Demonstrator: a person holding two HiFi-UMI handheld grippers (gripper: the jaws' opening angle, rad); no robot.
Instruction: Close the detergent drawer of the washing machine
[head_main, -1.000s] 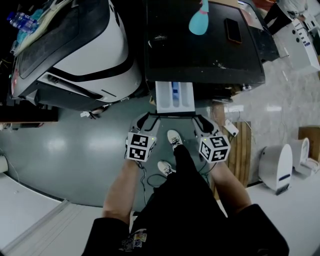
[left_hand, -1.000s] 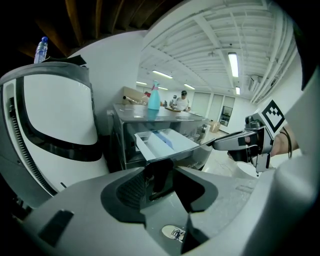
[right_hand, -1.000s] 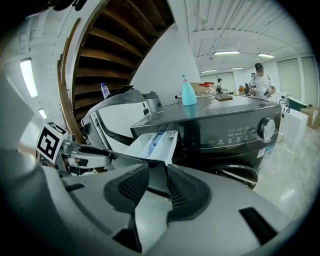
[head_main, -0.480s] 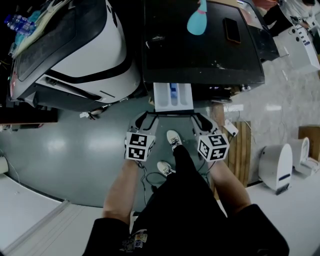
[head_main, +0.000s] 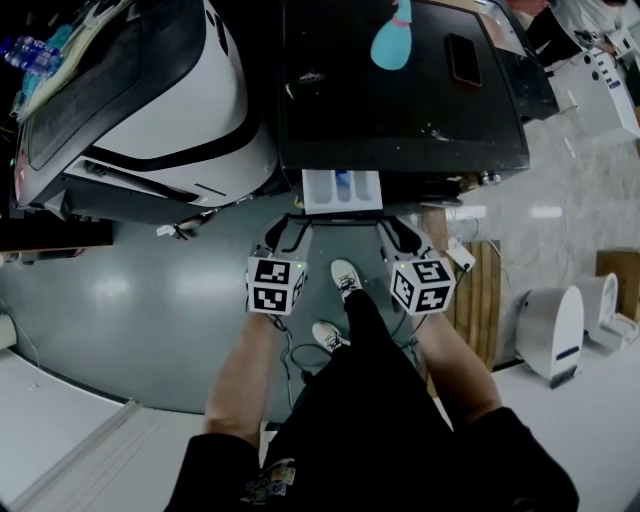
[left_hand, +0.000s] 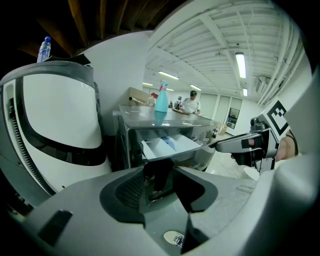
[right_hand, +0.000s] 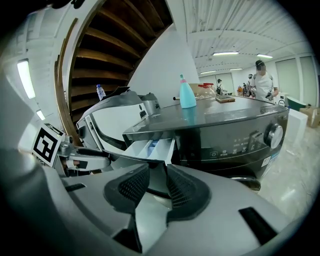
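Head view: the detergent drawer (head_main: 343, 188) projects from the left part of the front of the dark washing machine (head_main: 400, 110). Its white compartments are still exposed, but over a shorter length than a second ago, when it stood out noticeably further. My left gripper (head_main: 288, 226) is closed on the left end of the drawer's dark front panel, and my right gripper (head_main: 393, 228) on its right end. In each gripper view the panel end fills the gap between the pads, the left jaws set wider than the right. Both grippers have advanced towards the machine together with the drawer. A spray bottle (head_main: 390, 42) and a phone (head_main: 466, 60) lie on the machine's top, unchanged. A white machine (head_main: 160, 110) stands just beside it.
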